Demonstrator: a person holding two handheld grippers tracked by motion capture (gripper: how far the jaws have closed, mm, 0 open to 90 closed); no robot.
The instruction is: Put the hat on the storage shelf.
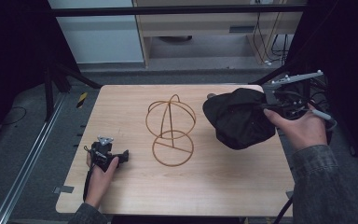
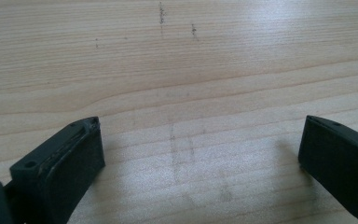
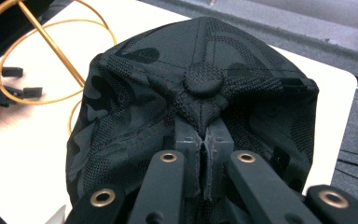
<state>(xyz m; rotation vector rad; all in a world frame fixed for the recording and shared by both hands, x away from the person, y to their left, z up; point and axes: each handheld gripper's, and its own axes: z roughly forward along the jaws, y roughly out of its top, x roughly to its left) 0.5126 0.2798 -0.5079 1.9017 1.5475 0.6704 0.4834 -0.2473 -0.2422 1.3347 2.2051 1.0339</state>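
A black camouflage cap (image 1: 237,119) hangs just above the right side of the wooden table (image 1: 135,186), pinched near its top button (image 3: 203,79) by my right gripper (image 3: 203,140), which is shut on the cap fabric (image 3: 135,107). A gold wire hat stand (image 1: 171,128), a dome on a round ring base, stands at the table's middle, left of the cap (image 3: 32,51). My left gripper (image 1: 121,156) rests low at the front left of the table, held by a hand. Its jaws stand wide apart over bare wood (image 2: 200,140), nothing between them.
The table's right edge (image 1: 279,149) lies under the cap and my right hand. Beyond the far edge are a grey floor, a black frame leg (image 1: 70,77) at the left and cables (image 1: 265,42) at the back right.
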